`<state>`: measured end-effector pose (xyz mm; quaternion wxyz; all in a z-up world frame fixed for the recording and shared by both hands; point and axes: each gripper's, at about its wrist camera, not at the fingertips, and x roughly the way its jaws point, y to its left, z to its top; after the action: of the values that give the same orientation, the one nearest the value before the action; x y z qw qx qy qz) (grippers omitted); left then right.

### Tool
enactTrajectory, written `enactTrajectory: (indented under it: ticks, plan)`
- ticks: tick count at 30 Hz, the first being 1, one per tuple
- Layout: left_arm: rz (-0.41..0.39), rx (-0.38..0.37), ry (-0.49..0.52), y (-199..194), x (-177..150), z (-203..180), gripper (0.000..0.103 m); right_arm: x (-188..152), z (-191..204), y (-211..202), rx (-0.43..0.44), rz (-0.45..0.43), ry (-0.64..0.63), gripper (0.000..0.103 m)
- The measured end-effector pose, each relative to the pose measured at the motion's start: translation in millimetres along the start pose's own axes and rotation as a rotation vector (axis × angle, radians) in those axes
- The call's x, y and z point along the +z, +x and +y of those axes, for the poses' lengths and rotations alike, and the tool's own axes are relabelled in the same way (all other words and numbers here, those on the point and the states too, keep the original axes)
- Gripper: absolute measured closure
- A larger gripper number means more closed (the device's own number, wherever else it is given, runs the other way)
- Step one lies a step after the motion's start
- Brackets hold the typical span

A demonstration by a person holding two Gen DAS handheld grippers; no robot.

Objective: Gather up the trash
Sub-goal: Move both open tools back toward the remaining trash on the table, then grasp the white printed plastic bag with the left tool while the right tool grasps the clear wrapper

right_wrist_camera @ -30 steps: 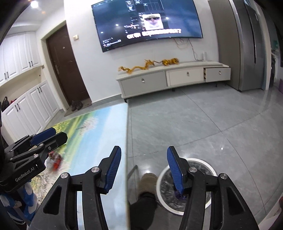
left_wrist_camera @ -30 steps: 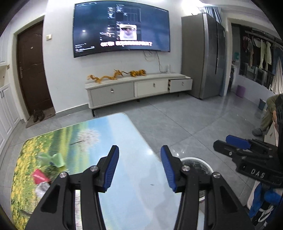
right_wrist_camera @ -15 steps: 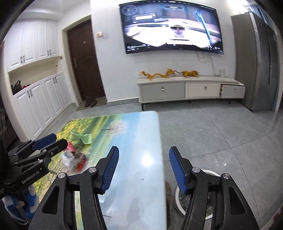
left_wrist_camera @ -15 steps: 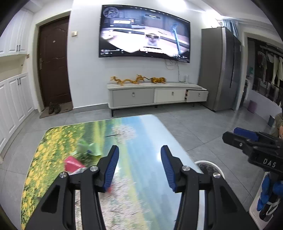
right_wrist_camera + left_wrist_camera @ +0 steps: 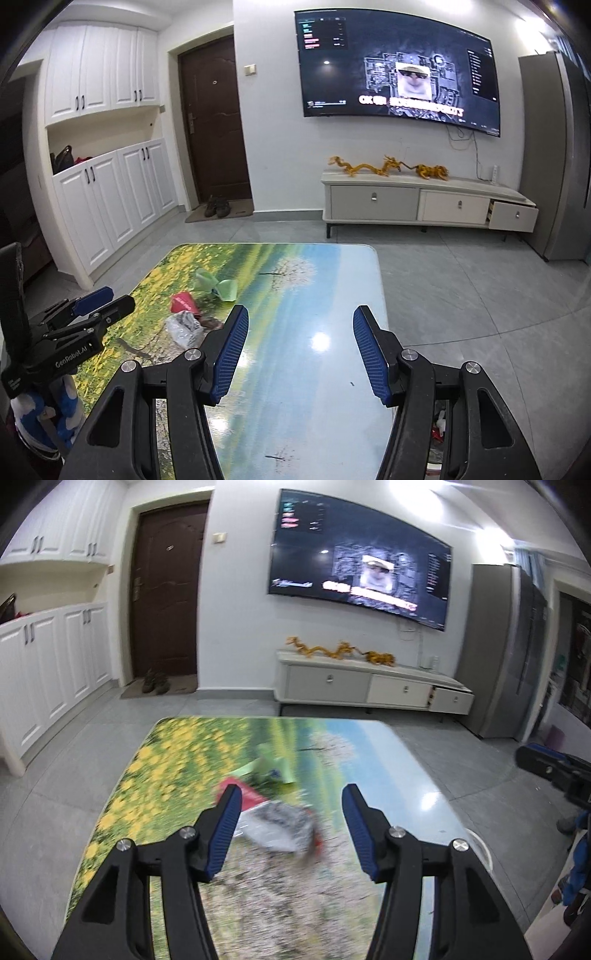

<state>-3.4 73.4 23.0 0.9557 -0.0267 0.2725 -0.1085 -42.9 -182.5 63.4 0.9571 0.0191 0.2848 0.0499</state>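
Note:
Three pieces of trash lie on the landscape-print table (image 5: 177, 760): a green wrapper (image 5: 275, 764), a red wrapper (image 5: 249, 794) and a crumpled clear plastic bag (image 5: 275, 825). My left gripper (image 5: 291, 827) hovers just short of the bag. Its jaws are opening, and the bag shows in the gap beyond them, untouched. The right wrist view has the green wrapper (image 5: 218, 287), red wrapper (image 5: 183, 301) and bag (image 5: 184, 328) left of my right gripper (image 5: 301, 332), which is open and empty over the table's blue part. The left gripper (image 5: 110, 301) shows at the left edge.
A white bin rim (image 5: 482, 849) sits on the floor past the table's right edge. A TV cabinet (image 5: 424, 206) with one drawer ajar stands against the far wall. White cupboards (image 5: 110, 206) line the left wall, and grey tiled floor surrounds the table.
Both views have swung left from the floor and bin onto the table. The left gripper has come up to the trash pile and its jaws stand wider. The right gripper has risen slightly.

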Motion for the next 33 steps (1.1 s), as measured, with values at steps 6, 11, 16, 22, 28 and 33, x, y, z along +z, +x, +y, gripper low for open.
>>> enactTrajectory:
  ticks: [6, 11, 16, 22, 28, 33]
  plan:
    - [0.064, 0.057, -0.077, 13.5, -12.5, 47.8, 0.043, -0.2, 2.1, 22.7, 0.036, 0.032, -0.001, 0.045]
    - [0.127, 0.034, -0.129, 36.6, -24.8, 61.9, 0.039, -4.6, -4.5, 52.6, 0.067, 0.079, 0.018, 0.045]
    - [0.196, -0.012, -0.181, 74.2, -26.6, 54.6, 0.037, -9.7, -12.8, 83.8, 0.092, 0.127, 0.037, 0.045]
    - [0.209, -0.009, -0.194, 113.9, -14.4, 28.2, 0.026, -16.2, -16.1, 120.7, 0.127, 0.177, 0.056, 0.045]
    - [0.241, 0.088, -0.165, 148.9, -19.6, 16.1, 0.026, -21.1, -4.0, 154.4, 0.179, 0.228, 0.036, 0.045]
    - [0.256, 0.1, -0.18, 148.3, -28.3, 35.6, 0.026, -21.1, 17.8, 177.7, 0.238, 0.255, 0.002, 0.045]
